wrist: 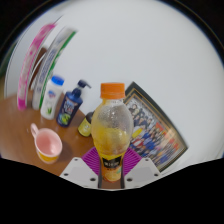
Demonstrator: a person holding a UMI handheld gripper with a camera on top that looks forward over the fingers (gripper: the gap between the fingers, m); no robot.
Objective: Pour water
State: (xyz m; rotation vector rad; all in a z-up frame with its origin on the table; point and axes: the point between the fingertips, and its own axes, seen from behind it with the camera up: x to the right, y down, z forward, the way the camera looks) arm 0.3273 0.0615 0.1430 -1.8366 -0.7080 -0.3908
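A clear bottle (111, 135) with an orange cap and yellow-orange drink in its lower part stands upright between my fingers. My gripper (111, 166) is shut on the bottle, both purple pads (92, 160) pressing its labelled lower body. A pink cup (46, 146) with a handle stands on the wooden table (20, 135), to the left of the bottle and a little beyond my fingers.
Behind the cup stand a white bottle (52, 95) and a dark blue bottle (71, 104). Colourful packages (45, 55) lean at the far left against the white wall. A framed picture (157, 128) lies to the right of the held bottle.
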